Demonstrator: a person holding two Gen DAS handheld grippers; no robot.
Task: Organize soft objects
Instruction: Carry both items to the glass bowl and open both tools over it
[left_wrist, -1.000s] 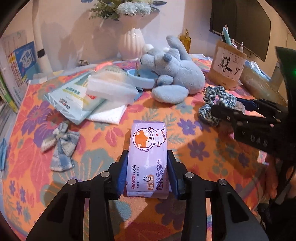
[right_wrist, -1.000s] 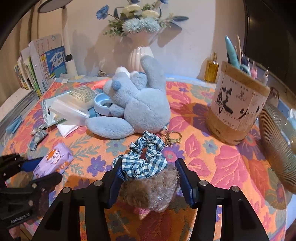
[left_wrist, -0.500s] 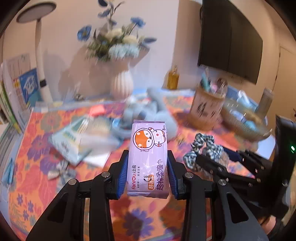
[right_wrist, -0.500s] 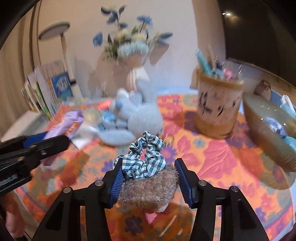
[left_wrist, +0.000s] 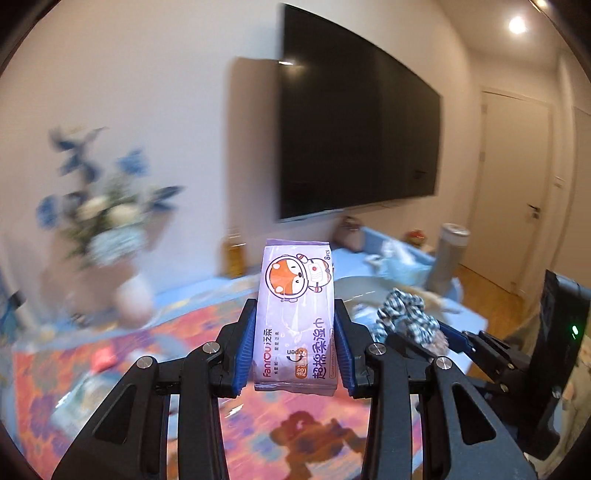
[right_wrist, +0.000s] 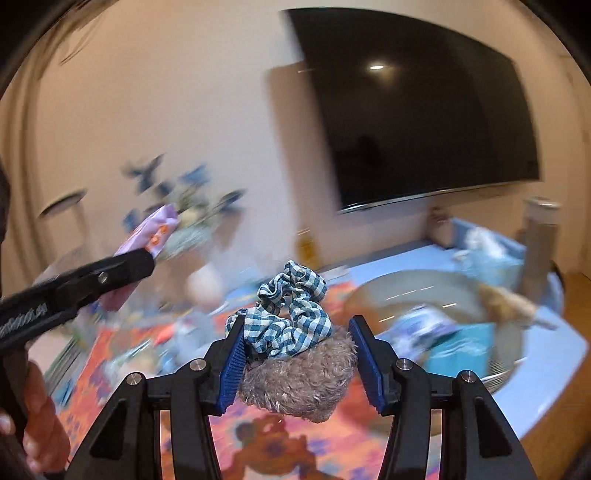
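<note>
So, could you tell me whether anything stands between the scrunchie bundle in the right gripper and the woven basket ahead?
Nothing visible does. The right gripper holds the checked scrunchie and furry piece in the air, and the space toward the woven basket looks open, though that area is blurred.

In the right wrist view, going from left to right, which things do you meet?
Purple wipes pack in the left tool → checked scrunchie in the right tool → round basket → grey cylinder.

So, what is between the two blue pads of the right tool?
In the right wrist view, the right tool holds a checked scrunchie resting on a fuzzy brown plush piece; both fill the gap.
</note>
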